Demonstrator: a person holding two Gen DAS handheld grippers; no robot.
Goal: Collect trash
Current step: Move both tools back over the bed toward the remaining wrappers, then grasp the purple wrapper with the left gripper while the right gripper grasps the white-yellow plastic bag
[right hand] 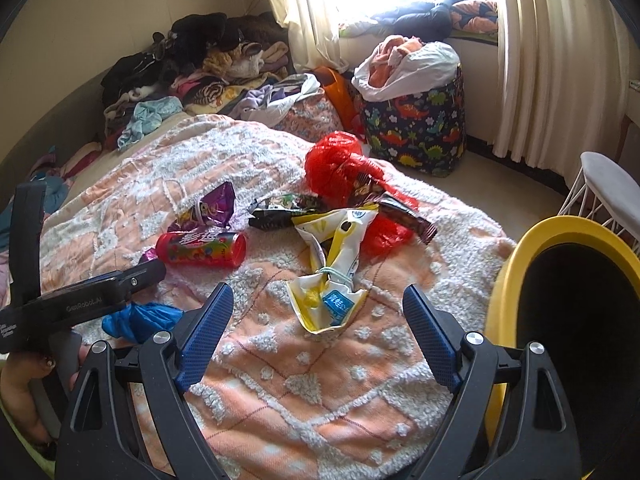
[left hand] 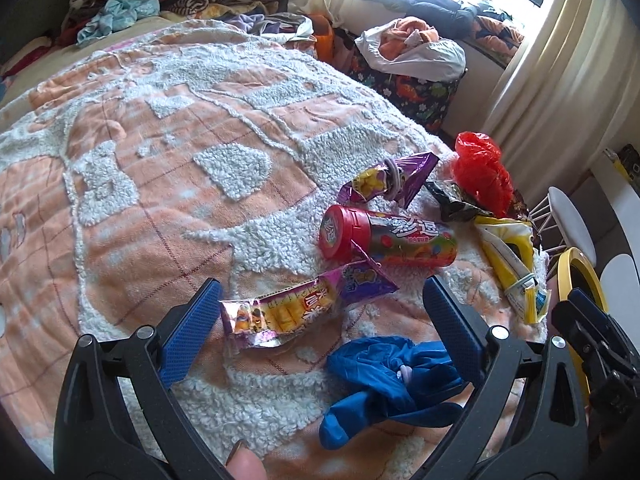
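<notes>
Trash lies on the peach and white blanket [left hand: 168,128]. In the left wrist view my left gripper [left hand: 320,292] is open, its jaws straddling a purple and yellow snack wrapper [left hand: 296,306]. Beyond lie a red-capped candy tube [left hand: 384,238], a second purple wrapper [left hand: 390,180], a red plastic bag [left hand: 480,168] and a yellow and white pouch [left hand: 510,262]; a blue glove [left hand: 392,376] lies nearer. In the right wrist view my right gripper [right hand: 318,300] is open just short of the yellow pouch [right hand: 332,272]. The candy tube [right hand: 202,249] and red bag [right hand: 344,164] lie farther back.
A yellow-rimmed bin [right hand: 560,300] stands by the bed's right edge, its mouth dark. A dinosaur-print bag [right hand: 416,124] stuffed with clothes sits on the floor near the curtain [right hand: 552,60]. Clothes are piled [right hand: 200,64] at the bed's far end. A white wire stool [right hand: 604,192] stands right.
</notes>
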